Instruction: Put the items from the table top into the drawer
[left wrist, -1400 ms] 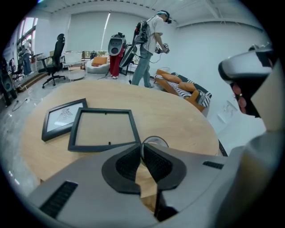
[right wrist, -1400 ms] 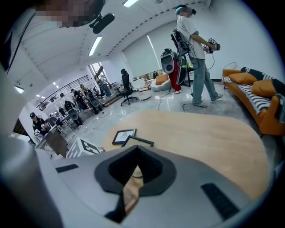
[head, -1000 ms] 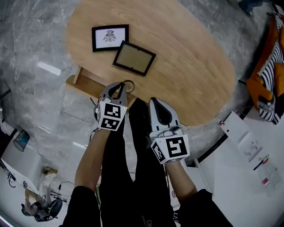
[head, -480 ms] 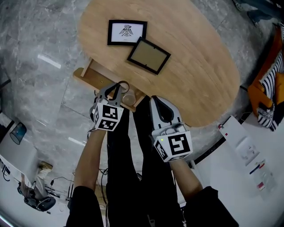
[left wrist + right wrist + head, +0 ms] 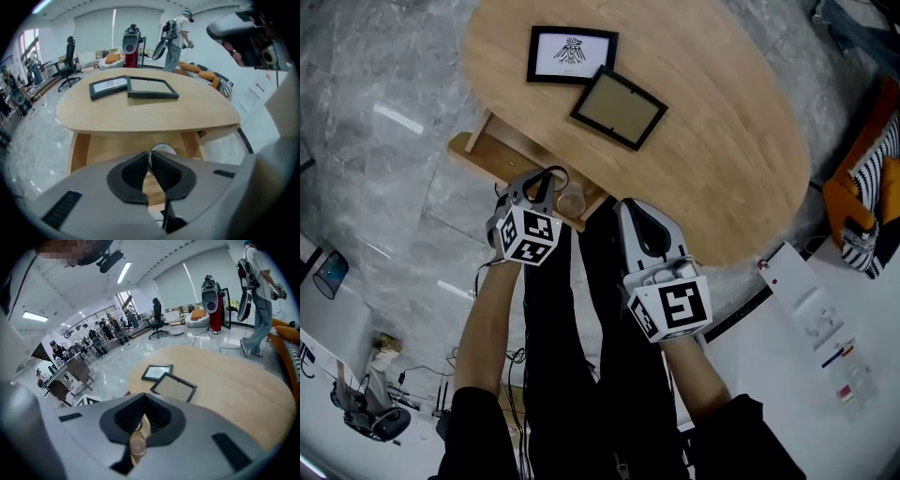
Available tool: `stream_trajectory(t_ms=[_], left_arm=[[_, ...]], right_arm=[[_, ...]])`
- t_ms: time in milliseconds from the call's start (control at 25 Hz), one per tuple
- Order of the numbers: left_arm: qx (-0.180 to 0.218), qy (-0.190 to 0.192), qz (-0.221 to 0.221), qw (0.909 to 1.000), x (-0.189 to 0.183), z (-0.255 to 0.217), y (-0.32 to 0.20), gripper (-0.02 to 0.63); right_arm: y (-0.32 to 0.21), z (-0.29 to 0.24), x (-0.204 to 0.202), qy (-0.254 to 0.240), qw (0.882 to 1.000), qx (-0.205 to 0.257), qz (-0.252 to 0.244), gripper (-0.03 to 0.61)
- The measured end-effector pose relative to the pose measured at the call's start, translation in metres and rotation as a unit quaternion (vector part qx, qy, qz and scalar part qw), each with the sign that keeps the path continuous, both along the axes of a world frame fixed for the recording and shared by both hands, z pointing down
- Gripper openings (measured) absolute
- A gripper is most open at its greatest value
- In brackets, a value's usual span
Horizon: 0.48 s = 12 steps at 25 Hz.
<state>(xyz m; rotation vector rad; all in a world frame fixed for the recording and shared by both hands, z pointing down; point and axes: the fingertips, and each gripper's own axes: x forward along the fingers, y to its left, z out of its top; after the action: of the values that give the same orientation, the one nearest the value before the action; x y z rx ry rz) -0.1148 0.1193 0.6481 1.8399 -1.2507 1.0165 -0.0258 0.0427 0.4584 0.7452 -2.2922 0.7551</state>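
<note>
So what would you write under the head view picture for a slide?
Left gripper holds a small cup at the open drawer; two picture frames lie on the oval table.

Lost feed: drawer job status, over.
Left gripper clamped on small round container at open drawer. Right gripper shut, empty. Printed frame, blank frame on table.

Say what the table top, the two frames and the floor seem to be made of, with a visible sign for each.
Table top: wood or wood veneer, matte; pale grain lines show.
Frames: black and smooth, likely painted wood or plastic; cannot tell which.
Floor: polished grey stone or tile; veining and lamp glints show.
</note>
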Motion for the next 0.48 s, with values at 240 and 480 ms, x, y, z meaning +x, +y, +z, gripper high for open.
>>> stream_trajectory(t_ms=[240, 480], left_arm=[[-0.024, -0.015, 0.037, 0.9989, 0.01, 0.019, 0.0, 0.035], [-0.053, -0.039, 0.053, 0.9964, 0.012, 0.04, 0.002, 0.037]], right_arm=[[0.006, 0.006, 0.007, 0.003, 1.0, -0.008, 0.002, 0.009], [0.008, 0.012, 0.016, 0.008, 1.0, -0.016, 0.012, 0.009]])
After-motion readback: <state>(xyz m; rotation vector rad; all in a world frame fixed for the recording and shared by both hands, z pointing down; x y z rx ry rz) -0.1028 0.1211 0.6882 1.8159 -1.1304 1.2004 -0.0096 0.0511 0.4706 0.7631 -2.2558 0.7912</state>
